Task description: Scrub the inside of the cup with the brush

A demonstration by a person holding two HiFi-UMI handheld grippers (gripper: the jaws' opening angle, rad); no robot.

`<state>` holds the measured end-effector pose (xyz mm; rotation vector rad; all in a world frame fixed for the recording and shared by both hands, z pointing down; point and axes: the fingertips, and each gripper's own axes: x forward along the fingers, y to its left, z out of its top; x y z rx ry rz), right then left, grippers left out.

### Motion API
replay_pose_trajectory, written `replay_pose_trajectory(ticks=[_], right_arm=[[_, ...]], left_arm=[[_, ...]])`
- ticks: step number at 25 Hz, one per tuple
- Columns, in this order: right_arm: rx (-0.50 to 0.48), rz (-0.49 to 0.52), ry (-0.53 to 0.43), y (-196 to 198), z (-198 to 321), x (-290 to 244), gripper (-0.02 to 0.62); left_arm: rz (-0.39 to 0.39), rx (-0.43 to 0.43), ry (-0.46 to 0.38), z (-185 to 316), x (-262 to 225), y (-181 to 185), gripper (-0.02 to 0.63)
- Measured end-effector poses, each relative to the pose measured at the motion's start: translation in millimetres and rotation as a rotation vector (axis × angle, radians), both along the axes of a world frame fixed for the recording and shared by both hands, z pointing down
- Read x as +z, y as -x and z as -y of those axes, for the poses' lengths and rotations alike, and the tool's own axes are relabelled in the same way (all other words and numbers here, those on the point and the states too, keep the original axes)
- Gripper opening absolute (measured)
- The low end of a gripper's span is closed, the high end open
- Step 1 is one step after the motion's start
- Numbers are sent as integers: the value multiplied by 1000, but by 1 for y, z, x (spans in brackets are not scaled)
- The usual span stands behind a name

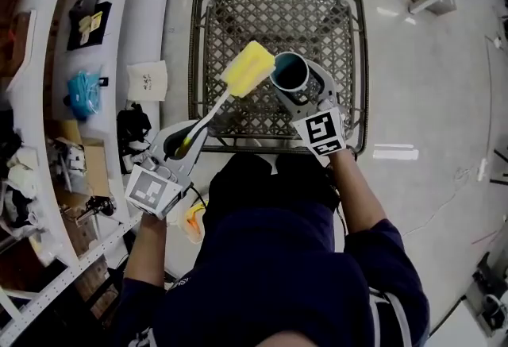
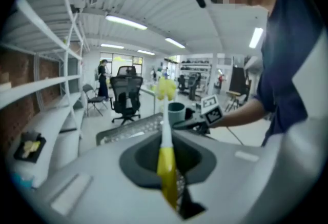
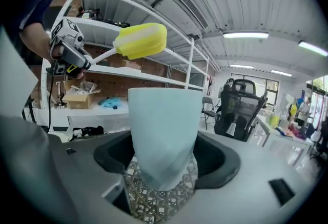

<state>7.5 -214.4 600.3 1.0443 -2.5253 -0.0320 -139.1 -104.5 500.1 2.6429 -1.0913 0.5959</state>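
My right gripper (image 1: 300, 93) is shut on a pale blue cup (image 1: 290, 72), held upright above a wire basket (image 1: 205, 44). In the right gripper view the cup (image 3: 163, 130) fills the jaws, mouth up. My left gripper (image 1: 185, 144) is shut on the yellow handle of a brush (image 1: 213, 106); its yellow sponge head (image 1: 249, 67) hangs just left of the cup's rim, outside the cup. The left gripper view shows the brush handle (image 2: 166, 164) running forward to the head (image 2: 165, 88), with the cup (image 2: 177, 113) just beyond it. The sponge head (image 3: 140, 40) sits above the cup's left side.
The wire basket stands on the pale floor. White shelves (image 1: 48, 36) run along the left with a blue item (image 1: 82, 93), black bag (image 1: 132, 128) and paper (image 1: 147, 81). An office chair (image 2: 125, 95) and shelving (image 3: 148, 72) stand around.
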Motion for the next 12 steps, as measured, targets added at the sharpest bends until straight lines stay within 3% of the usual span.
replay_pose_trajectory(ticks=[7,12], right_arm=[[7,-181,-166,-9,-4,-107,356],[15,-321,-285,-5,-3,-154,354]], left_arm=[[314,176,-205,8,-90,1,31],[500,215,-302,14,-128,9,31]])
